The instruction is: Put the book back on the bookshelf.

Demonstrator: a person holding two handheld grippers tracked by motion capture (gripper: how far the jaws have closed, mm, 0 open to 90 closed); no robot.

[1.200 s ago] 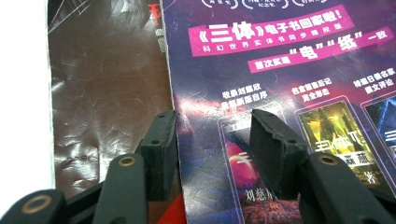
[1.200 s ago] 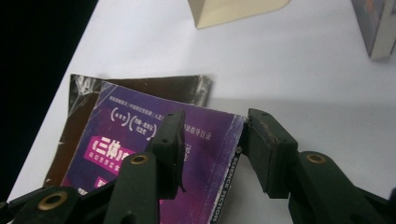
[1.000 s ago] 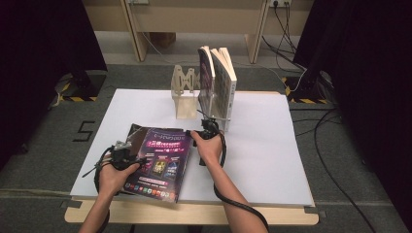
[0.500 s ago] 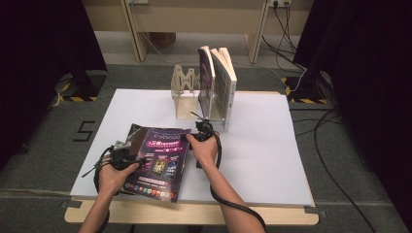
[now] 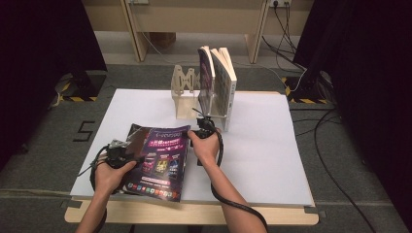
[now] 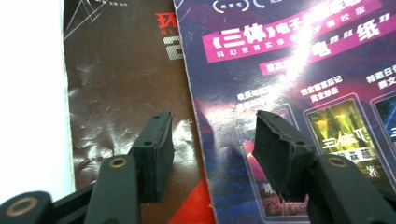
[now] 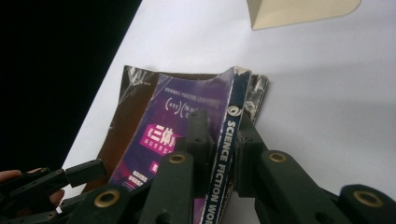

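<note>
nearest me, my left gripper [image 5: 130,156] hovers over the left half of the top magazine [image 5: 161,160], which lies flat on the white table [image 5: 272,155]. its jaws have just been opening a little; in the left gripper view they stand apart above the glossy purple cover [image 6: 289,79], pressing on nothing. a second, brown-covered magazine [image 6: 121,84] lies under the purple one and sticks out at its left edge.

on the magazine's right, my right gripper [image 5: 206,127] has just been closing its jaws, and compared with a second ago it has come in against the spine [image 7: 223,154]. in the right gripper view its fingers [image 7: 198,135] now sit one on each side of the blue spine lettered "science fiction", and that edge looks lifted off the table. i judge this to be a fresh pinch on the spine, so the magazine is ready to be raised and stood on edge.

beyond the magazine, at the far side of the table, stands a pale wooden rack [image 5: 187,94]. two books [image 5: 218,85] already stand upright in its right-hand slots; the slots to their left are free, which looks like where this one goes.
</note>
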